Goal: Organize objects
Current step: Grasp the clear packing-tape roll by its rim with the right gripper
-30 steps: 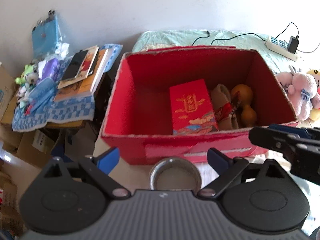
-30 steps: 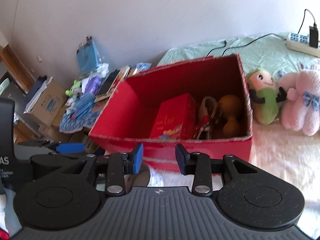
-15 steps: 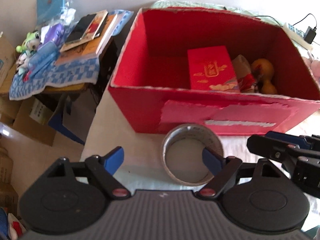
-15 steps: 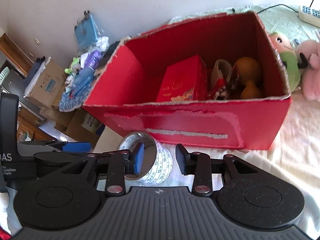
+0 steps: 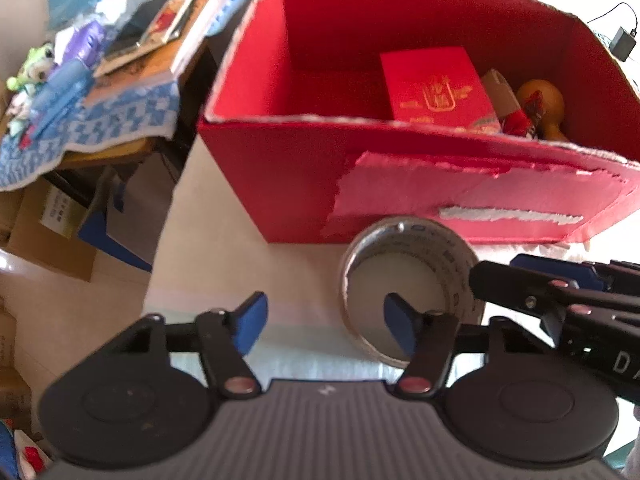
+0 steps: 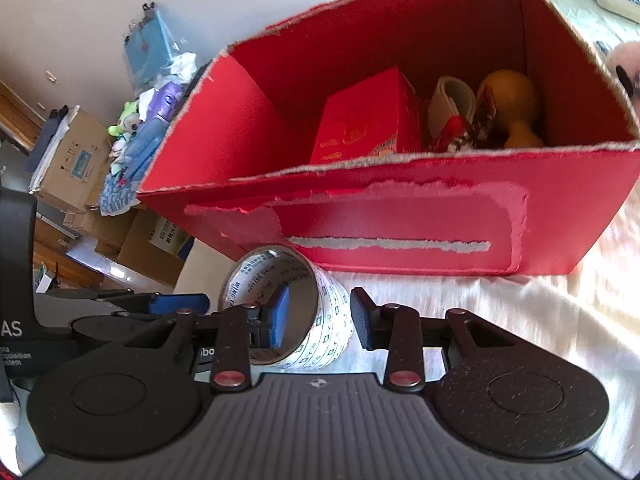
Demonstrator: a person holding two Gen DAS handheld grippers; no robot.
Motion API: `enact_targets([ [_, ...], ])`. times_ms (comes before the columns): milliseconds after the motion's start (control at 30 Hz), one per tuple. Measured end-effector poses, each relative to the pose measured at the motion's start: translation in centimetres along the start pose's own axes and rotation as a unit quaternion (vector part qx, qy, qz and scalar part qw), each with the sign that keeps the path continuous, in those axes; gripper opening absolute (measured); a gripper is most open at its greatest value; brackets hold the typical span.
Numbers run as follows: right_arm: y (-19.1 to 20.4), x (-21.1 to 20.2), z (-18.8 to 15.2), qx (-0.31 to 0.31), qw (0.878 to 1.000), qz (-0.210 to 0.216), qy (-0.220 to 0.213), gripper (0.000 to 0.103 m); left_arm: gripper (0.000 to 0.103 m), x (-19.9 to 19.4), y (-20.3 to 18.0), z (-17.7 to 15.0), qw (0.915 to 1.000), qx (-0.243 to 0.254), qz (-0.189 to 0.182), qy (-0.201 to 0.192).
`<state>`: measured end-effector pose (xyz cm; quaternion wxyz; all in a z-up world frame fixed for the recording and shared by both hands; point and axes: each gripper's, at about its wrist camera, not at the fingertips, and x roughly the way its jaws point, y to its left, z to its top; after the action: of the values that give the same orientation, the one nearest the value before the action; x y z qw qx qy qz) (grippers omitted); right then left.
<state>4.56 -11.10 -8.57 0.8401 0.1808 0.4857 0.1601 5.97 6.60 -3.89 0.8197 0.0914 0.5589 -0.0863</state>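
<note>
Now both grippers gape — right gripper (image 6: 320, 316) straddling the glossy tape ring's (image 6: 320, 320) wall, left gripper (image 5: 324, 314) empty.

Both tools now sit lower and closer to the roll of printed tape (image 6: 304, 308) than a second ago, when the red cardboard box (image 6: 400, 220) filled both views and the roll barely showed. The right tool (image 6: 320, 320) now straddles the roll's wall, one blue pad inside the ring and the other finger outside it, jaws apart. The left tool (image 5: 324, 316), jaws wide, now has its right finger over the roll's opening (image 5: 408, 284).
</note>
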Motion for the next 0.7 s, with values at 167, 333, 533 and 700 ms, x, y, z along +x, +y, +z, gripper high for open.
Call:
enact_targets([
  [167,-0.1,1.0,-0.4,0.012,1.000,-0.010,0.011,0.031,0.047,1.2,0.3,0.0,0.9995,0.000,-0.024,0.018],
  [333,-0.4,1.4,-0.4,0.029,0.999,-0.006,0.018,0.017,0.032,2.2,0.3,0.0,0.9984,0.005,-0.046,0.031],
  [533,-0.1,0.5,-0.4,0.027,0.999,-0.017,0.018,0.017,0.019,2.2,-0.4,0.2,0.9973,0.030,-0.056,0.035],
  [700,-0.8,-1.5,-0.8,0.026,0.999,-0.031,0.017,0.017,0.019,1.3,-1.7,0.4,0.9951,0.060,-0.071,0.034],
])
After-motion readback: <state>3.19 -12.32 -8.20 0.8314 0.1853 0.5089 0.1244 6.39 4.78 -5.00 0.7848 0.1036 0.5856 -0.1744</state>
